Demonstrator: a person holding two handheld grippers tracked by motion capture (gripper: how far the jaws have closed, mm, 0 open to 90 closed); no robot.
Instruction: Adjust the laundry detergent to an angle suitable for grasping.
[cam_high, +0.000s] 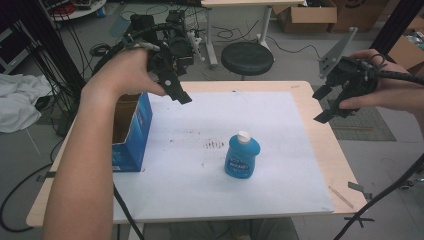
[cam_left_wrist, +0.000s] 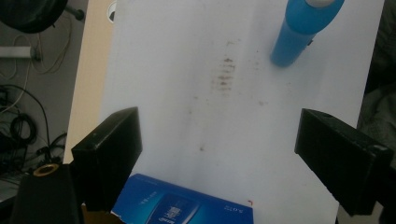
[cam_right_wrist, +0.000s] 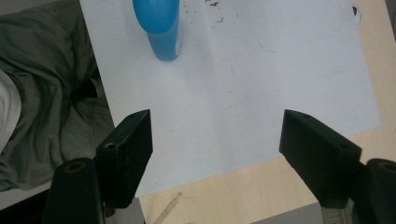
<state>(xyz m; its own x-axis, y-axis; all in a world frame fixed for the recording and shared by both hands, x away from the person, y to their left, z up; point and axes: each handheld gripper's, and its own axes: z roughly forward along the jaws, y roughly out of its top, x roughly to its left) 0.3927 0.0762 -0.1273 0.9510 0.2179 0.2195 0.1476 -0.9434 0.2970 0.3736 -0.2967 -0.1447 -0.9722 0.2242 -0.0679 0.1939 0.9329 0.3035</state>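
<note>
Step in hand: both grippers hover high over the table with nothing held; this reads as the approach, before any contact with the bottle or the box.
Blue bottle (cam_high: 242, 155): stands upright with its white cap on, on the white sheet (cam_high: 280, 130), a little toward 5 o'clock from the sheet's middle; nothing touches it.
Blue box (cam_high: 131, 131): open-topped carton at the sheet's 9 o'clock edge, well apart from the bottle.
Left gripper (cam_high: 176, 90): held in the air near the sheet's 11 o'clock corner, above the box's far end; jaws spread wide and empty, and its own view looks between them onto the sheet, with the box's rim below.
Right gripper (cam_high: 324, 104): off the table's 2 o'clock side, raised, jaws parted with nothing between them; the bottle lies toward 8 o'clock from it.
Next move, as a judgement: probably one gripper descends on the bottle, jaws straddling the body below the cap, then closes squarely; the other may steady the box.
Risk: a slanted grip could tip the smooth, narrow bottle.
</note>
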